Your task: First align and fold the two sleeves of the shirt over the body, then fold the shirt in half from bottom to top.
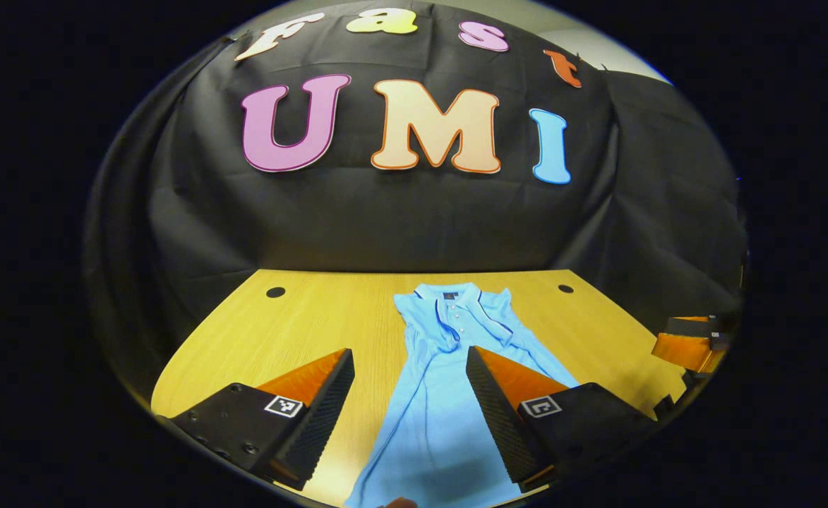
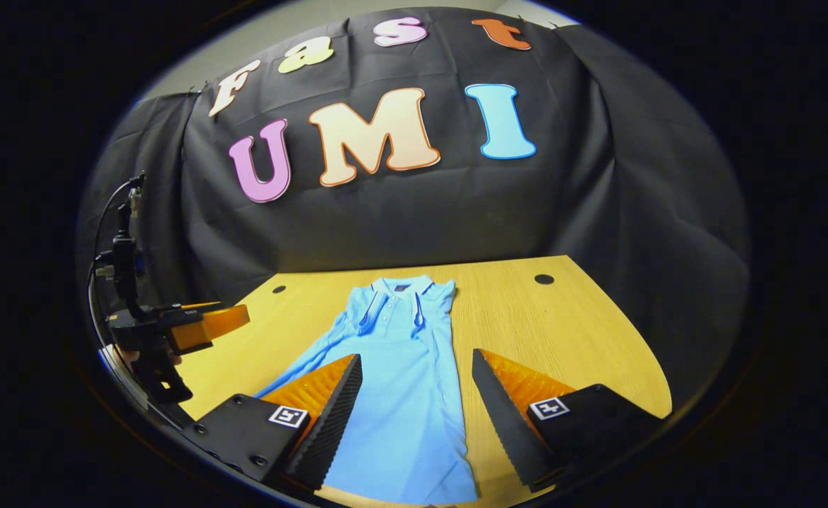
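A light blue polo shirt point(image 1: 435, 409) lies flat on the wooden table point(image 1: 301, 331), collar at the far end, hem toward me. It looks long and narrow. My left gripper point(image 1: 409, 353) hovers open above the shirt's lower half, nothing between its fingers. In the right gripper view the shirt point(image 2: 403, 395) runs up the middle, with one sleeve trailing along its left side. My right gripper point(image 2: 416, 356) stands open over the lower body of the shirt, holding nothing. The left gripper point(image 2: 205, 323) shows at the left, off the shirt, held by a hand. The right gripper point(image 1: 692, 342) shows at the far right.
The table point(image 2: 569, 331) has two small dark holes near its back corners point(image 1: 275, 292) point(image 1: 565, 288). Black cloth walls close the booth behind and at both sides. Bare wood lies on either side of the shirt. A cable rises from the left gripper's mount point(image 2: 121, 247).
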The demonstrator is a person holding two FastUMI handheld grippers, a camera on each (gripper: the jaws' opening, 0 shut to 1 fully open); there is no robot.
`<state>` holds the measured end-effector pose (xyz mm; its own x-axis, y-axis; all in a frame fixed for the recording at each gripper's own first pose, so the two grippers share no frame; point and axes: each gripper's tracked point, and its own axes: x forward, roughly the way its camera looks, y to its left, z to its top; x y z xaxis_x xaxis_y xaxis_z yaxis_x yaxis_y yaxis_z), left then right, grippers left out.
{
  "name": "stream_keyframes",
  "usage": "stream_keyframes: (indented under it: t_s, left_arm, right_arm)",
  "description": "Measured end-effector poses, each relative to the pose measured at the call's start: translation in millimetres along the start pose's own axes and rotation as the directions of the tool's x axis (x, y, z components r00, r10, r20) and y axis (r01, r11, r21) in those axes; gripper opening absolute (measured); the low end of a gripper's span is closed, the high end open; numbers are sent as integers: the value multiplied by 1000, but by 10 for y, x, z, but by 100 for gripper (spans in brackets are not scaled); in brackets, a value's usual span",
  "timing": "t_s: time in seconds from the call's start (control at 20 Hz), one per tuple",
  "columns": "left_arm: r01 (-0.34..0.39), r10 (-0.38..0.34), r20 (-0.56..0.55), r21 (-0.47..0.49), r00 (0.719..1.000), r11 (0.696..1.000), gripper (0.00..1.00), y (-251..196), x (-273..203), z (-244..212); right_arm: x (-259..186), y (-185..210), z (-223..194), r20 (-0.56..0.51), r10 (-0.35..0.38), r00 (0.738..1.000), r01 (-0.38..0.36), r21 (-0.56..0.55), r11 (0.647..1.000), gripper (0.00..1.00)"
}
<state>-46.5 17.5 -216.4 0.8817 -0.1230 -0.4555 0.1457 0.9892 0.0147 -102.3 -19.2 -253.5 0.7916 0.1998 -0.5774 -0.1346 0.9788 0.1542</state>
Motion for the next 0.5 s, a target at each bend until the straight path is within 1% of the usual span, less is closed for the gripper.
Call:
stream_keyframes:
  t_s: [0.2, 0.3, 0.4, 0.5]
  left_arm:
    - [-3, 3, -56, 6, 998, 1000, 96, -6, -303, -387]
    - [11, -10, -97, 11, 995, 1000, 96, -38, -442, -623]
    - [18, -16, -137, 14, 990, 1000, 96, -48, -551, -885]
    - [11, -6, -181, 26, 983, 1000, 96, -35, -638, -1151]
  right_arm:
    - [-197, -38, -300, -29, -17, 999, 16, -39, 999, 98]
    - [-268, -75, -499, -55, -35, 998, 31, -67, 997, 98]
    - [-348, -80, -698, -91, -41, 995, 34, -71, 997, 98]
    - [-430, -97, -904, -126, -48, 991, 40, -63, 997, 98]
